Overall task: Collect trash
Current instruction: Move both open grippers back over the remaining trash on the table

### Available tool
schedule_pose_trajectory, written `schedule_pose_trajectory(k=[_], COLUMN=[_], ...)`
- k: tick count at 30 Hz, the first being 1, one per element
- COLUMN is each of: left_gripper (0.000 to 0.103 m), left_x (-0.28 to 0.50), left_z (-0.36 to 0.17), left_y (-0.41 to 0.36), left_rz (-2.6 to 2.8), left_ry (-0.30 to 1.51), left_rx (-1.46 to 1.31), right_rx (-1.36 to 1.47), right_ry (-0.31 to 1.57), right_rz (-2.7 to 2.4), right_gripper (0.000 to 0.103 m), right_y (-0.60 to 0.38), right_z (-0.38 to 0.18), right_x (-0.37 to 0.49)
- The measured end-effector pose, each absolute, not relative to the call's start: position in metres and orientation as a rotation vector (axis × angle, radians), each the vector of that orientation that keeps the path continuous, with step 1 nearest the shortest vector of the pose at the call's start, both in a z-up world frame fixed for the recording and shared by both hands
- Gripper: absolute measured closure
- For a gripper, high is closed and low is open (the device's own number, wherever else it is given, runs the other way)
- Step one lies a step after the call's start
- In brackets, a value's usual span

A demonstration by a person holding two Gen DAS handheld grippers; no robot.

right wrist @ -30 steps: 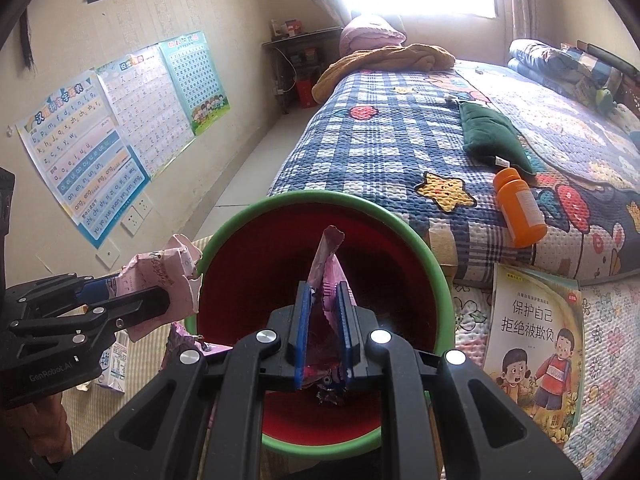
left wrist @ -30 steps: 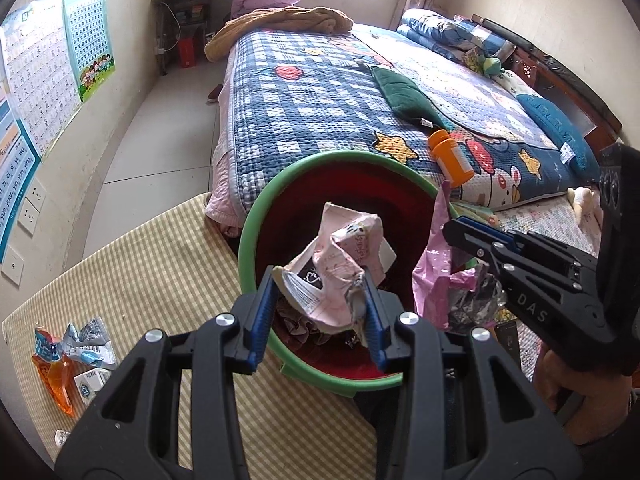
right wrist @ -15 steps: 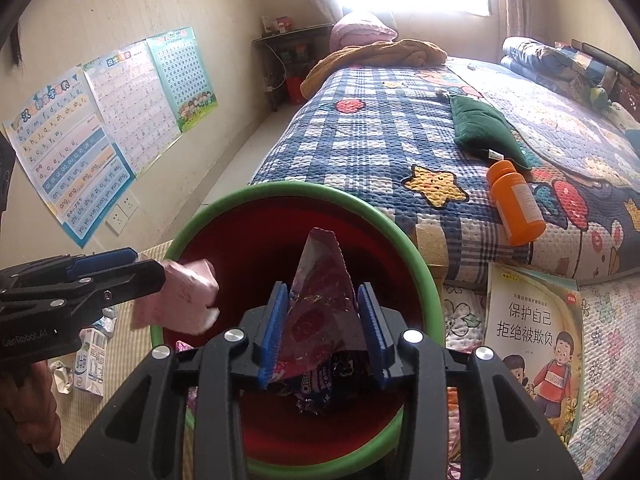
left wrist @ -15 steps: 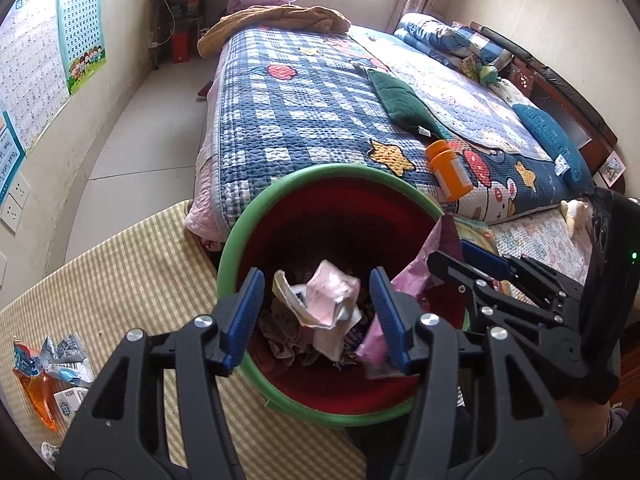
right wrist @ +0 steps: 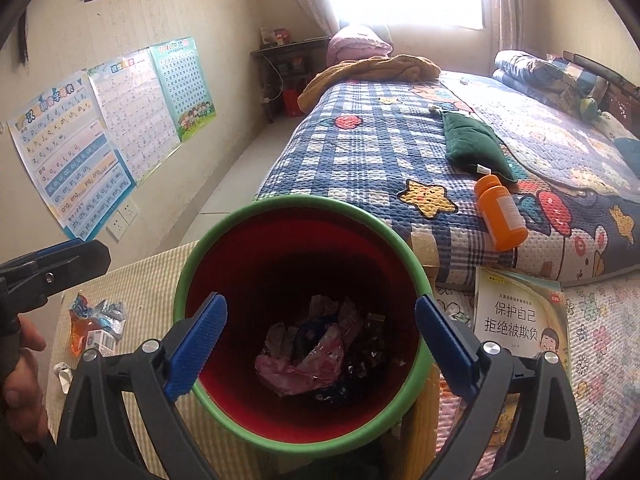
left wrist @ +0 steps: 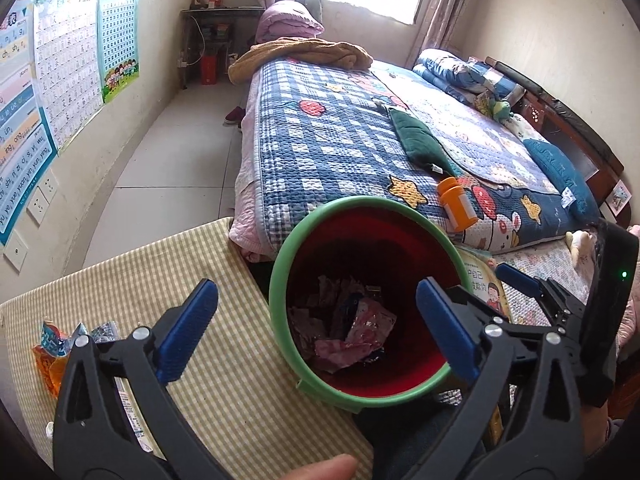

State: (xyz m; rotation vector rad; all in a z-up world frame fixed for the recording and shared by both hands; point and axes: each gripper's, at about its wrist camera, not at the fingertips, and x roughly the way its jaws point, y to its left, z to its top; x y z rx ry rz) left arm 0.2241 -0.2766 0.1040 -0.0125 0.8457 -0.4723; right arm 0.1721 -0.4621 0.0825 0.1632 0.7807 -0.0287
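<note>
A red bin with a green rim (left wrist: pixel 280 264) (right wrist: pixel 184 276) stands beside the checked table and holds crumpled pink and dark wrappers (left wrist: pixel 352 336) (right wrist: pixel 308 356). Above the bin's mouth my left gripper (left wrist: pixel 316 328) has its jaws opening wide, with nothing between its blue pads. My right gripper (right wrist: pixel 320 348) hangs over the bin too, its jaws also opening, nothing between them. More wrappers and an orange packet (left wrist: pixel 56 344) (right wrist: pixel 94 322) lie on the table at the left. The right gripper's fingers (left wrist: pixel 516 280) show at the right of the left wrist view.
The yellow checked table (left wrist: pixel 160 276) ends at the bin. Behind the bin is a bed with a blue quilt (left wrist: pixel 328 148), an orange bottle (left wrist: pixel 456 208) and a green cushion (right wrist: pixel 472 144). A picture book (right wrist: pixel 516 320) lies to the right. Posters (right wrist: pixel 72 152) hang on the left wall.
Both grippers let go: the pink crumpled paper fell from the left and the pink wrapper from the right into the bin. Both sets of jaws spread wide, and the left gripper rose.
</note>
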Motion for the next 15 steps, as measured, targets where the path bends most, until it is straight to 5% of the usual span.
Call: schedule_pose_trajectory(k=[15], left_gripper=[0.006], left_x=[0.169], left_z=[0.122], left_y=[-0.185], left_rz=[-0.354], left_ry=[0.807], left_rx=[-0.067], right_rx=[0.092], right_ry=[0.742], right_rz=[0.075], right_gripper=[0.007], right_y=[-0.382], right_z=[0.115], right_x=[0.141])
